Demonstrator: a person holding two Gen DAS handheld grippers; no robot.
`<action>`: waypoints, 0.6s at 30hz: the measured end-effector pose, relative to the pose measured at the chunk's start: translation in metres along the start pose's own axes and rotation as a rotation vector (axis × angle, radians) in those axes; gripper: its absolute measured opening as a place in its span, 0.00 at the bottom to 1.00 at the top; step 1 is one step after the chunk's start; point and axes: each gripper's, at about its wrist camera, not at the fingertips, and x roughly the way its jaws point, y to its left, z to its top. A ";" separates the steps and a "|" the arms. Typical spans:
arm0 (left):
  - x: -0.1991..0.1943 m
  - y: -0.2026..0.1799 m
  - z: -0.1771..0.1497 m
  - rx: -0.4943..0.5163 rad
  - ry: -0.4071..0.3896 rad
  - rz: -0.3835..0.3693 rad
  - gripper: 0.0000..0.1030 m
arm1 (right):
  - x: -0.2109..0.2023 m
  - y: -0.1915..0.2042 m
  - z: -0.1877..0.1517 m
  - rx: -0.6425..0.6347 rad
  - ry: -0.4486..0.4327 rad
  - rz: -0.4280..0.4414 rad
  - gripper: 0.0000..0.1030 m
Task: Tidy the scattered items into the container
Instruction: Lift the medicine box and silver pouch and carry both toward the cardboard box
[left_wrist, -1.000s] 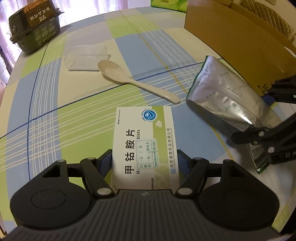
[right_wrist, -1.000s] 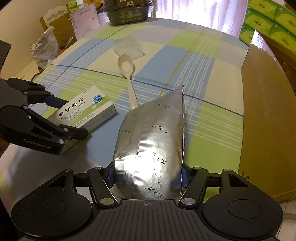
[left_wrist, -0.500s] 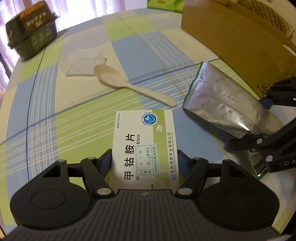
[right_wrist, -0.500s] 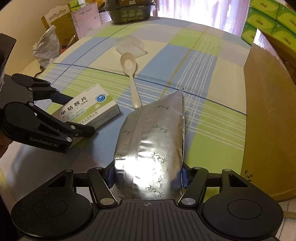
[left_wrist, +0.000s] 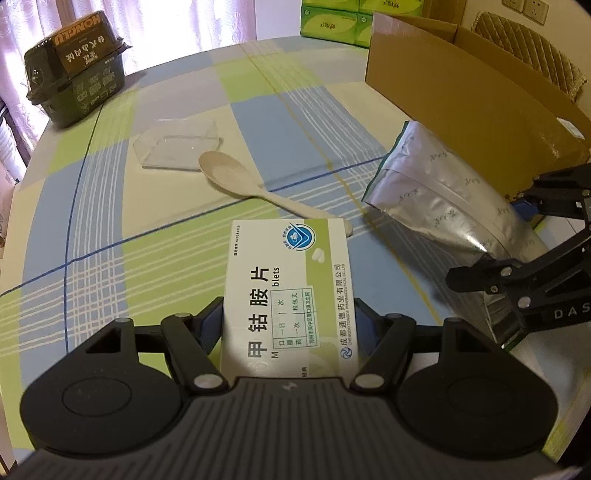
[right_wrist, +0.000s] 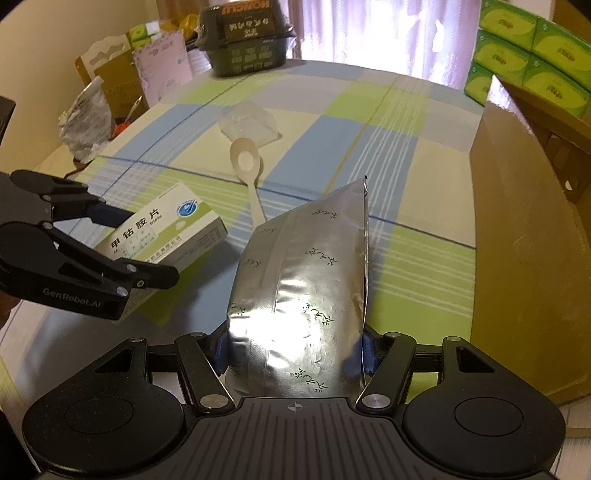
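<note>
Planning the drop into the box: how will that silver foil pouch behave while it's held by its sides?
The silver foil pouch looks creased and dented, so probably pliable, not stiff. The right gripper pinches it at the near end; the long free end may sag. Its glossy film could slip, though the blue pads on the fingers likely help.

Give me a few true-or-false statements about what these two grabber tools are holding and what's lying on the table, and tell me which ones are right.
1. The left gripper is shut on the medicine box. True.
2. The right gripper is open, holding nothing. False: it is shut on the silver foil pouch.
3. The spoon is already in the cardboard box. False: it lies on the tablecloth.
4. A clear plastic lid lies beside the spoon's bowl. True.
5. The cardboard box stands to the right of the pouch in the right wrist view. True.
</note>
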 end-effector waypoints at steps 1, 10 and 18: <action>-0.002 -0.001 0.001 -0.002 -0.004 0.001 0.65 | -0.001 0.000 -0.001 0.004 -0.010 0.002 0.64; -0.018 -0.009 0.005 -0.021 -0.047 -0.006 0.65 | -0.021 -0.003 -0.012 0.036 -0.052 -0.033 0.64; -0.054 -0.022 0.002 -0.074 -0.095 -0.040 0.65 | -0.059 0.003 -0.019 0.055 -0.087 -0.047 0.64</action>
